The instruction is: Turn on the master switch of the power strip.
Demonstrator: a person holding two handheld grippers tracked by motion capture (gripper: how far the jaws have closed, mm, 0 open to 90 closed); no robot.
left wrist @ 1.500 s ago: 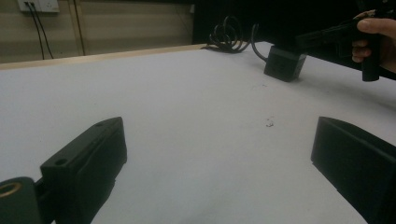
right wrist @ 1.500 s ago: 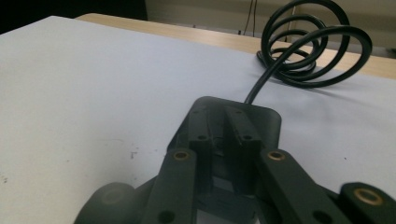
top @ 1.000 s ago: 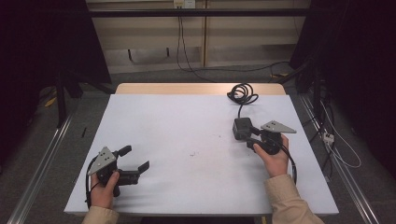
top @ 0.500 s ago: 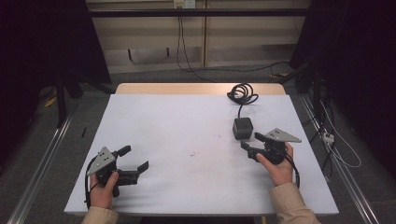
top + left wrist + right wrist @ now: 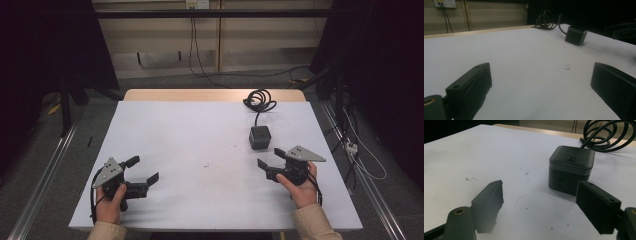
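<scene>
The right hand-held gripper [image 5: 266, 169] sits released just short of the black cube power socket [image 5: 260, 137] on the white counter [image 5: 200, 140], nothing grasped yet; the left hand-held gripper [image 5: 145, 170] waits released, well apart.

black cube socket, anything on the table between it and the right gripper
Nothing visible. The right gripper, jaws open, sits just short of the black cube socket, with bare white table between them. The socket's coiled cable lies behind it, on the far side.
</scene>
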